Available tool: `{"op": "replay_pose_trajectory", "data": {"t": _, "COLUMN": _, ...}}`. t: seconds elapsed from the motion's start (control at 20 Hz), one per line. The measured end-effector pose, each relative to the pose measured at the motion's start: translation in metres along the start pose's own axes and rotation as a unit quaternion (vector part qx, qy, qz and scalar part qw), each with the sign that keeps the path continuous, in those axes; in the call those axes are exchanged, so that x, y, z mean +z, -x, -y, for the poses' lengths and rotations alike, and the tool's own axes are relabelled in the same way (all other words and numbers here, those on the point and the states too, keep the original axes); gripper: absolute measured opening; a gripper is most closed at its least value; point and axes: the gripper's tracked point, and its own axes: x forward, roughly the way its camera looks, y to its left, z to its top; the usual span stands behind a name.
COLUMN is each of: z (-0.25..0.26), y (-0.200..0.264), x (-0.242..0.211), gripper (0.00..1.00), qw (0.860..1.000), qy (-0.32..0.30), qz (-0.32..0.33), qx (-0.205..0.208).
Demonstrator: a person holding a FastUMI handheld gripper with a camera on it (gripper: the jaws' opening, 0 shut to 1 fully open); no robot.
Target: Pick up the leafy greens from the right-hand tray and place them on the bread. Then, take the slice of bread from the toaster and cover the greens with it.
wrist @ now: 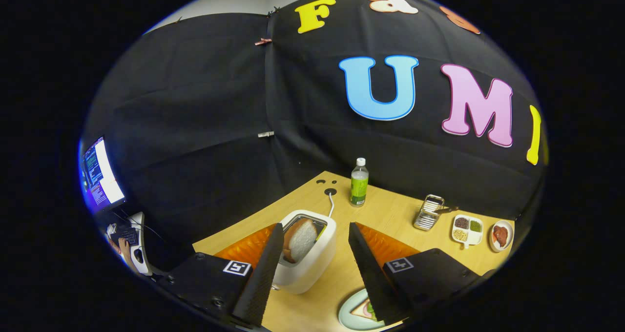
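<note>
A white toaster (pixel 308 269) stands on the wooden table (pixel 390 210) with a slice of bread (pixel 300 240) upright in its slot. My gripper (pixel 315 226) is open and hovers above it, holding nothing. The left fingertip sits just left of the slot and partly covers the slice, while the right finger stands clear to the toaster's right. Below the right finger lies a pale plate (pixel 347 317) holding a slice of bread (pixel 363 309) with a bit of leafy green (pixel 371 310) on it. The finger hides most of the plate.
Beyond the toaster stands a green bottle (pixel 359 182), near a cable hole in the table. Further right are a metal rack (pixel 428 212), a white divided dish (pixel 467 229) of seeds and a small plate (pixel 501 235) with something red. A monitor (pixel 100 173) and a hand on a keyboard are at far left.
</note>
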Motion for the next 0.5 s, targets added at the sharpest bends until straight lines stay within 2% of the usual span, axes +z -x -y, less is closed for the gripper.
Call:
{"op": "replay_pose_trajectory", "data": {"t": 0.4, "z": -0.017, "y": -0.081, "x": -0.04, "gripper": 0.82, "qw": 0.995, "qy": -0.071, "qz": -0.065, "qx": -0.008}}
{"op": "replay_pose_trajectory", "data": {"t": 0.5, "z": -0.018, "y": -0.096, "x": -0.056, "gripper": 0.79, "qw": 0.992, "qy": -0.091, "qz": -0.086, "qx": -0.009}}
